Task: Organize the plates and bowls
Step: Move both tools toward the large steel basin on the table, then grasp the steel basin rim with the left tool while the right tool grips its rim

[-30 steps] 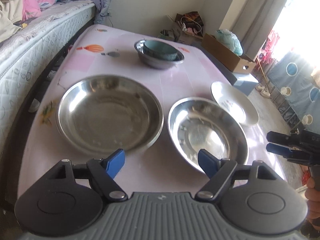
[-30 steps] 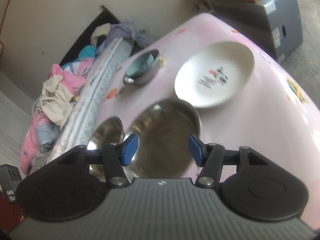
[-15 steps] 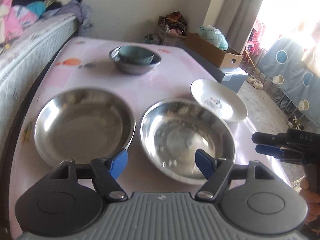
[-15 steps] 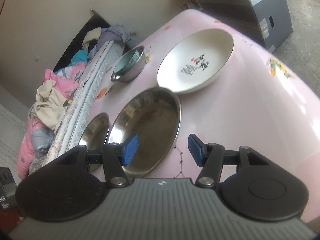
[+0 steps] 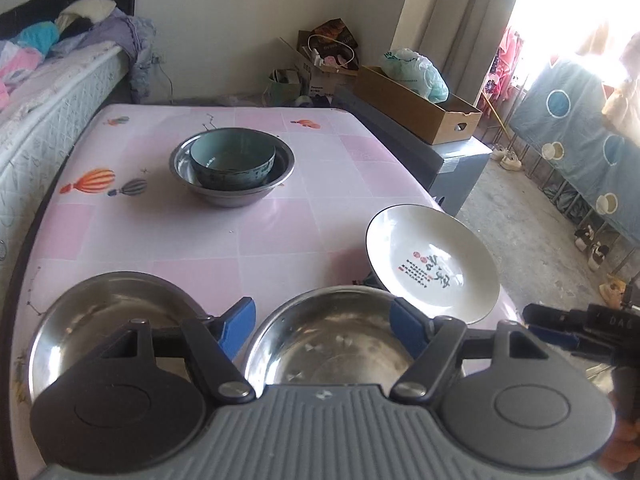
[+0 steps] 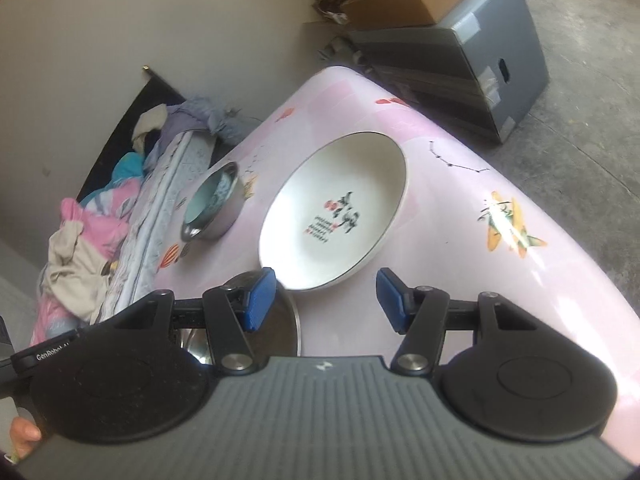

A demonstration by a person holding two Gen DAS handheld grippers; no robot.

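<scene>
Both tongs have swung right along the pink bench (image 5: pixel 280 240). The right tongs (image 6: pixel 326 300), half open and empty, now face the white printed ceramic plate (image 6: pixel 332 216); the left tongs (image 5: pixel 322 326), open and empty, hover over the near steel plate (image 5: pixel 332 344), likely next to stack.

My left gripper (image 5: pixel 320 326) tilts steeply downward, its blue-padded black jaws parted with nothing clamped between them. My right gripper (image 6: pixel 326 298), at three o'clock of it, angles down too, jaws apart and empty, fingers of my hand (image 5: pixel 624 446) wrapping its handle.
</scene>
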